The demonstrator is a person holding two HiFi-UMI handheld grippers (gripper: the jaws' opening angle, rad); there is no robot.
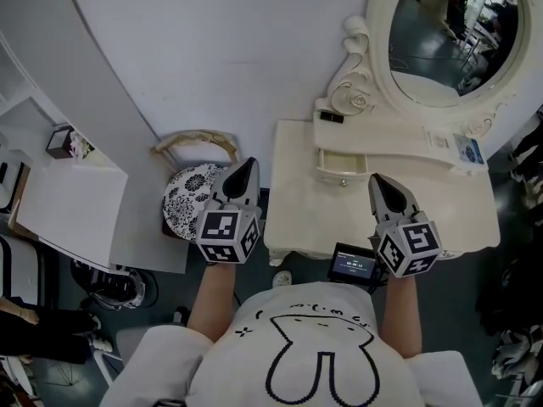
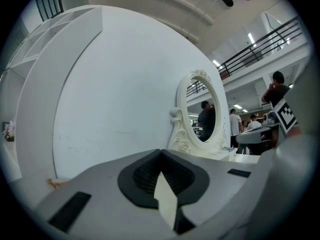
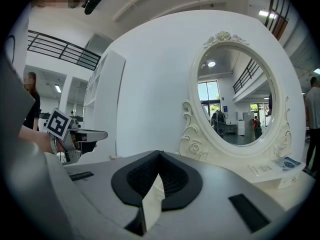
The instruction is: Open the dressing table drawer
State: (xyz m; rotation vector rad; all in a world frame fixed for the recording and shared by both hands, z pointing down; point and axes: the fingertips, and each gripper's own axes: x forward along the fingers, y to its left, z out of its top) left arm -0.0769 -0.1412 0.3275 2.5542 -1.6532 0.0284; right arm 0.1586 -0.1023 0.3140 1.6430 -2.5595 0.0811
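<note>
A cream dressing table (image 1: 297, 219) with an oval mirror (image 1: 450, 32) stands against the white wall. Under the mirror shelf a small drawer (image 1: 342, 163) with a round knob (image 1: 343, 181) juts out a little, and its pale inside shows from above. My right gripper (image 1: 374, 179) hovers over the tabletop just right of the drawer, shut and holding nothing. My left gripper (image 1: 246, 164) is also shut and hangs off the table's left edge. In the left gripper view the left gripper (image 2: 160, 153) has its tips together, with the mirror (image 2: 202, 111) ahead to the right. In the right gripper view the right gripper (image 3: 159, 153) is likewise shut.
A stool with a black-and-white patterned cushion (image 1: 188, 195) stands left of the table, under my left gripper. A small black device with a screen (image 1: 354, 264) sits at the table's front edge. A white cabinet (image 1: 72, 206) is at far left. A leaflet (image 1: 468, 149) lies on the shelf.
</note>
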